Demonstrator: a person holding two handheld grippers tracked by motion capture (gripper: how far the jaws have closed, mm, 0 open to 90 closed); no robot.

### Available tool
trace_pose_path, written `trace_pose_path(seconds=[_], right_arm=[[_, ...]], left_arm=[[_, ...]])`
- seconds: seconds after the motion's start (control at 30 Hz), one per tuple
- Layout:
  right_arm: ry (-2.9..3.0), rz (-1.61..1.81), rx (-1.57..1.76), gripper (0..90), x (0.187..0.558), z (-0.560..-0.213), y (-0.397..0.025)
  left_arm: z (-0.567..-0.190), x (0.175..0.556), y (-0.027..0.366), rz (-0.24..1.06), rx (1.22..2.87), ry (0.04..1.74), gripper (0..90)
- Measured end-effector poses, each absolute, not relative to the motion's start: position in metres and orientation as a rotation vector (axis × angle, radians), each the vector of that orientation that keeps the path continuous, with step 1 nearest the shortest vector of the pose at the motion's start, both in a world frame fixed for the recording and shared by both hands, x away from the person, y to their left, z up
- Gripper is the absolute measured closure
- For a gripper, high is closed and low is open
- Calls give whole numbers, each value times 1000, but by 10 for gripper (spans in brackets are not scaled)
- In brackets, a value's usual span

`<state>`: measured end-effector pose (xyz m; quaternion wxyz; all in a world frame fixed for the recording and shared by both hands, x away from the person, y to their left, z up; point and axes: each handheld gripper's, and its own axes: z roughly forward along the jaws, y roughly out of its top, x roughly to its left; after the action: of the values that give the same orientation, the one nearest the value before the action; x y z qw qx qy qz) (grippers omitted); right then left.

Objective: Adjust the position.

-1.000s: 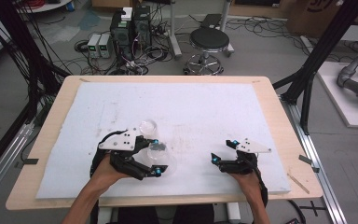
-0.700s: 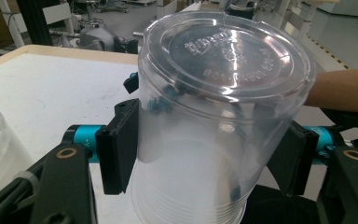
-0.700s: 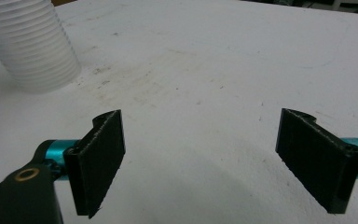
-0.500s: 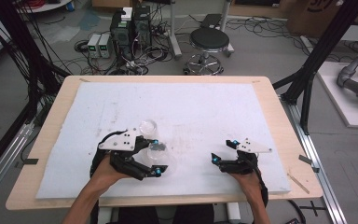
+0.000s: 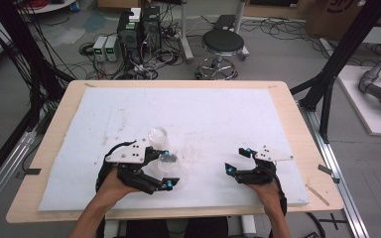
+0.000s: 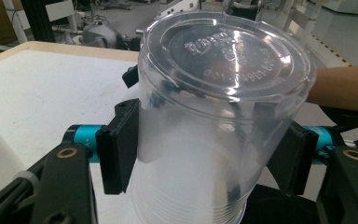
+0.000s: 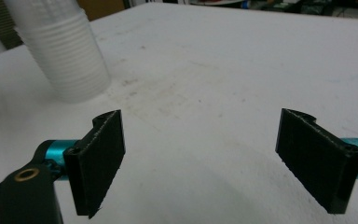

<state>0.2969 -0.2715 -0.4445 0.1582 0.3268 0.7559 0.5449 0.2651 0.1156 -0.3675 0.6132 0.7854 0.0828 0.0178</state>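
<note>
At the tabletop's near left: left claw lies low, forearm entering from the bottom edge, clamping a clear plastic cup.
Cup axis: tipped over, flat base away from the hand.
Cup look: transparent, ribbed, embossed base.
Stack: white cups upright nearby.
Right claw: wide, empty.

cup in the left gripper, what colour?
Clear, see-through plastic cup; best in the left gripper view.
</note>
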Motion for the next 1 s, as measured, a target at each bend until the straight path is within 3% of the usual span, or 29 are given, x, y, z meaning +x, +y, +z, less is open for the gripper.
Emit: trace_pose_path(seconds=[1.0], right_arm=[[2474, 1832, 330, 152, 274, -378, -208]], left_arm=[[-362, 256, 115, 67, 1798, 226, 344]])
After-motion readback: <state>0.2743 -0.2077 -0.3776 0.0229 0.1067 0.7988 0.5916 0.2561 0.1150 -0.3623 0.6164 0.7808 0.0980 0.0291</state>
